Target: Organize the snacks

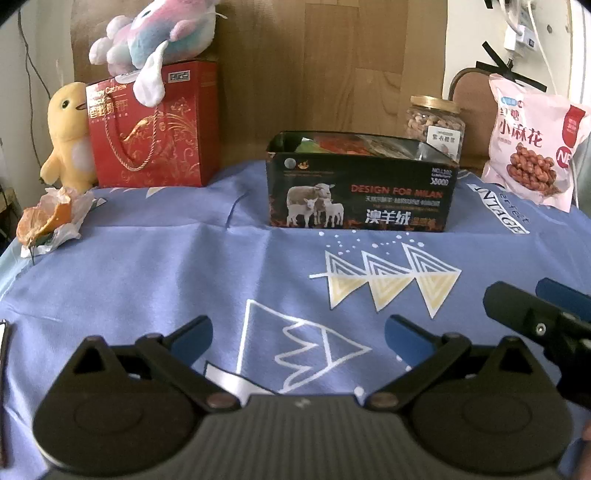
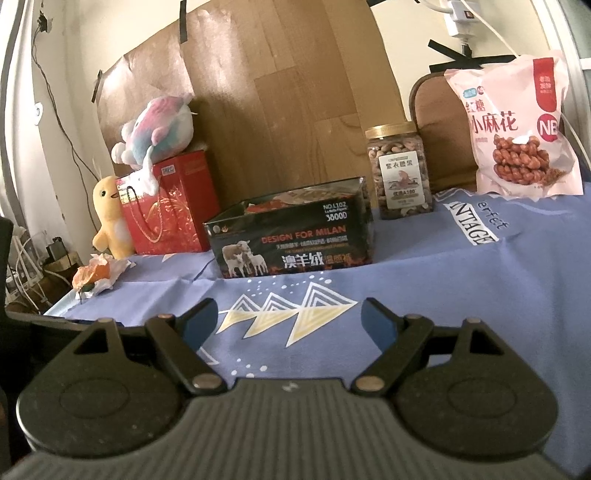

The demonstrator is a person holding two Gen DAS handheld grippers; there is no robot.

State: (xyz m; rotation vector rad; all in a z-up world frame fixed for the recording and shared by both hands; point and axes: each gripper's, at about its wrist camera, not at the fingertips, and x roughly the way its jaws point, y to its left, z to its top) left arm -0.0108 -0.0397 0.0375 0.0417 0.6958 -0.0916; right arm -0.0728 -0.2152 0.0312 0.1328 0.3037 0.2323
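**Snacks lined along the far edge**

Black open-topped box (image 1: 360, 192) at 12 o'clock, long axis running left to right, printed front facing the cameras, packets showing inside (contents hard to make out). Just behind its right end, one gold-lidded jar of nuts (image 1: 436, 125), upright. At 2 o'clock, one pink snack bag (image 1: 535, 144), standing and leaning back against a chair. At 10 o'clock, one red gift bag (image 1: 155, 133), upright, with a pastel plush (image 1: 155, 33) on top and a yellow plush (image 1: 70, 136) beside it. Orange peel on tissue (image 1: 51, 221) at 9 o'clock.

Blue patterned cloth (image 1: 184, 266) over the table; wood-look sheet taped to the wall behind.

Left gripper (image 1: 297, 338) and right gripper (image 2: 288, 321): fingers spread apart, empty, above the cloth.
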